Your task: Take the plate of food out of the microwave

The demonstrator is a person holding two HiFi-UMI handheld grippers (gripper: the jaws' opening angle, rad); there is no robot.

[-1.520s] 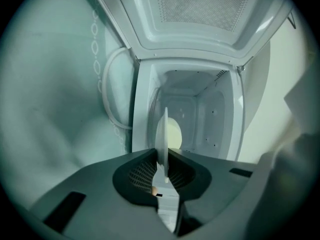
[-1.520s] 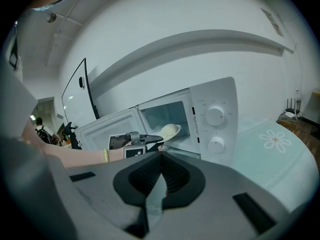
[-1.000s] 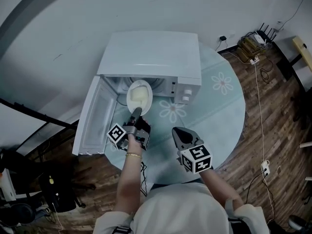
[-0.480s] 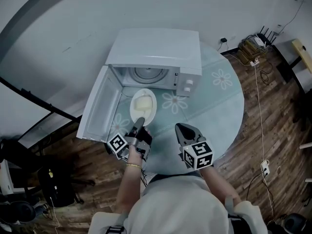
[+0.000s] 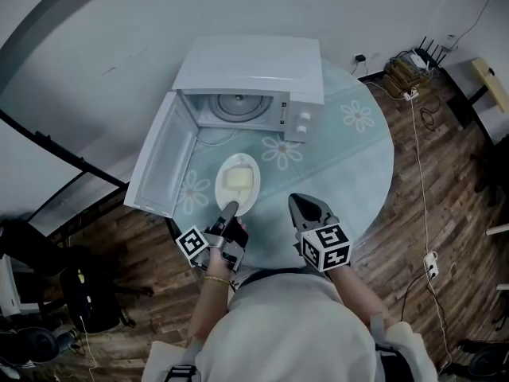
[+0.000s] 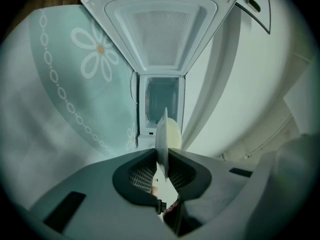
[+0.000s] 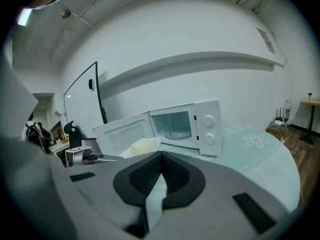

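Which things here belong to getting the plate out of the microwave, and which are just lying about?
Job: plate of food, microwave, its open door, left hand-held gripper gripping the plate's rim.
Lying about: flowered tablecloth, floor power strip, empty right hand-held gripper.

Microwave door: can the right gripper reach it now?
Probably not cleanly. The door hangs open at far left, and the plate held in the left gripper sits between it and the empty right gripper.

Round pale-green bench [image 5: 362,161], flower-patterned, seemingly cloth-covered, with a white microwave [image 5: 254,70], door open, near its far edge.
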